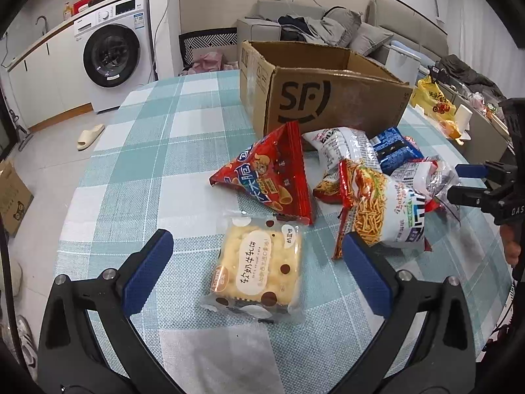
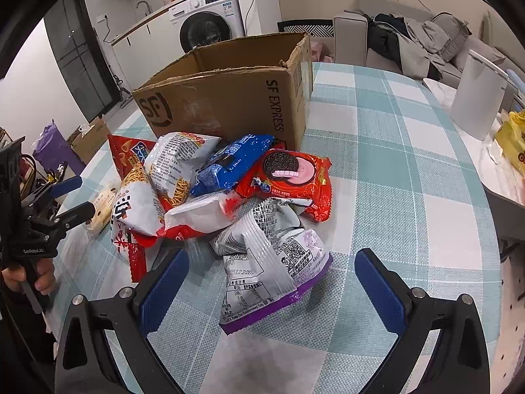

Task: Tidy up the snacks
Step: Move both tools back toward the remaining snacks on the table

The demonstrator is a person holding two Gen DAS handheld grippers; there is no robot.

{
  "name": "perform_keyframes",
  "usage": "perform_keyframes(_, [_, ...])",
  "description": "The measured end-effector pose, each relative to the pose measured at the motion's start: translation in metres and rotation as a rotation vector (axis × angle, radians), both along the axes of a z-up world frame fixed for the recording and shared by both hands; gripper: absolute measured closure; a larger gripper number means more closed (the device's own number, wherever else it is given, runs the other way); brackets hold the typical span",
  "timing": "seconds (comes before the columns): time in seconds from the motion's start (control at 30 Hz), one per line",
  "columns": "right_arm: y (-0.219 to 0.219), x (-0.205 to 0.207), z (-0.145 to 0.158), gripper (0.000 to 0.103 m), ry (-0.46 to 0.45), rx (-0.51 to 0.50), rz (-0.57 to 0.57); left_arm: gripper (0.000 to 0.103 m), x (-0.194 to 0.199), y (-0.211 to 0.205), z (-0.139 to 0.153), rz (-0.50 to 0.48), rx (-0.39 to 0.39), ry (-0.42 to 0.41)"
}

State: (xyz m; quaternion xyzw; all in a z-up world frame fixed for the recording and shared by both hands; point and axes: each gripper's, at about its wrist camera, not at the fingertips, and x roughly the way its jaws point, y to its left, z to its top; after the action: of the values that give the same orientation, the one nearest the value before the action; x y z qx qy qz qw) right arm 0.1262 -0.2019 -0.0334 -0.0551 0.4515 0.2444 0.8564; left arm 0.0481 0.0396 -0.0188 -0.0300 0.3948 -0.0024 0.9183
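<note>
Basically nothing's sorted yet: the snack pile (image 2: 229,190) sits mid-frame in front of the cardboard box (image 2: 229,98). Left gripper (image 1: 257,275) gapes around the biscuit pack (image 1: 256,269); right gripper (image 2: 272,289) gapes too, holding nothing.

snacks (image 2: 229,190) before box (image 2: 229,98)

Behind your table stood a washing machine (image 1: 110,55), a slipper (image 1: 90,136) on the floor, and a clothes-strewn sofa (image 1: 315,26).
</note>
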Motion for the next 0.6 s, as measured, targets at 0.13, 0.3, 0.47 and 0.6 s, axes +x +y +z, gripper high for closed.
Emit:
perform_keyframes(0.13, [-0.001, 0.001, -0.003, 0.000, 0.010, 0.000, -0.003, 0.001, 0.005, 0.001, -0.009, 0.003, 0.007, 0.036])
perform_keyframes(0.3, [-0.001, 0.002, -0.006, 0.000, 0.019, 0.005, -0.001, 0.001, 0.010, 0.002, -0.019, 0.000, 0.010, 0.070])
perform_keyframes(0.47, [-0.001, 0.004, -0.008, 0.000, 0.020, 0.007, -0.015, 0.001, 0.013, -0.001, -0.024, -0.010, 0.018, 0.084])
perform_keyframes(0.6, [0.000, 0.006, -0.013, 0.000, 0.028, -0.005, -0.016, 0.001, 0.015, -0.001, -0.028, -0.012, 0.024, 0.097])
